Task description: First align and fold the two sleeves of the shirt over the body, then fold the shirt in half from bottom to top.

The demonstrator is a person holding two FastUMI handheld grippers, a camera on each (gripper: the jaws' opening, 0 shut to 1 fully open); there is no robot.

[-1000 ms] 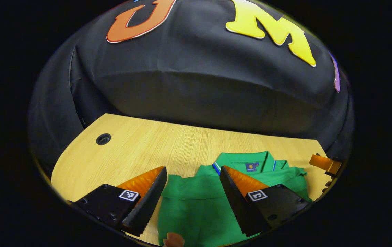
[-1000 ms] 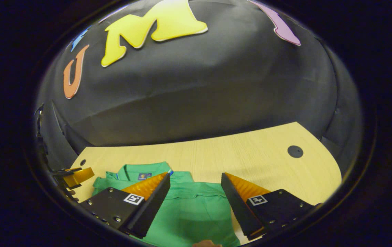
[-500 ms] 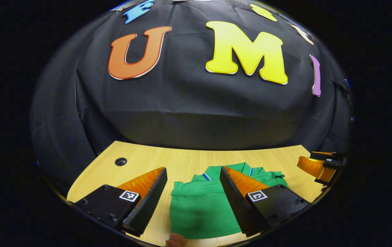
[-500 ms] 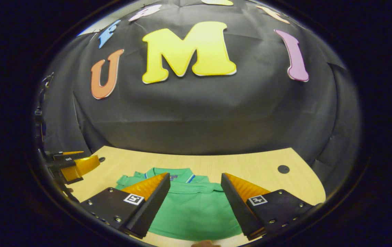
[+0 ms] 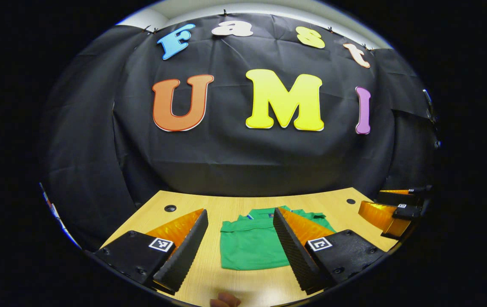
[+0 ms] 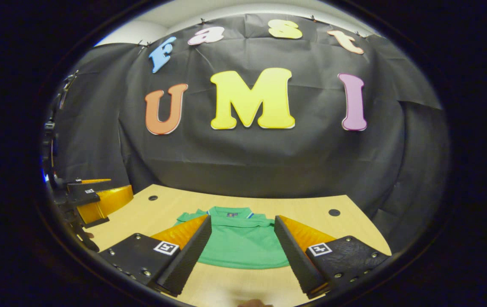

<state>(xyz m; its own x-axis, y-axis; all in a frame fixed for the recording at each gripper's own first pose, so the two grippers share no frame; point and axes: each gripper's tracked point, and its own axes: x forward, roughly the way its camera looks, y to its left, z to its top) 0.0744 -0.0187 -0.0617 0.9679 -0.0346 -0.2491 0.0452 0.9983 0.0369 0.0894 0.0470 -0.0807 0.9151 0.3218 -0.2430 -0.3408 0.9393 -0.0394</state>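
- Left gripper view: left gripper point(image 5: 238, 243) held above the near edge of the wooden table point(image 5: 230, 204), jaws spread wide, nothing between them.
- Between and beyond those fingers, green shirt point(image 5: 252, 245) lying flat on the table as a compact folded rectangle, collar toward the booth wall, straight folded edge nearest the camera.
- Sleeves lying folded in over the body; bottom half lying over the top, lower edge neat and level.
- At the right rim of the same view, right gripper point(image 5: 390, 211) raised off to the side, well apart from the shirt.
- Round cable hole point(image 5: 169, 208) in the tabletop left of the shirt, a second hole point(image 5: 350, 201) to the right.
- Fingertip of a hand point(image 5: 224, 300) just visible at the bottom edge.
- Right gripper view: right gripper point(image 6: 243, 243) also clear of the cloth, jaws wide apart and empty.
- Shirt point(image 6: 241, 243) centred ahead between its fingers, collar with a small label point(image 6: 231, 214) at the far side.
- Left gripper point(image 6: 94, 200) at the left rim, off the shirt's side; opening hard to judge from there.
- Table point(image 6: 303, 209) bare around the shirt's far corners.
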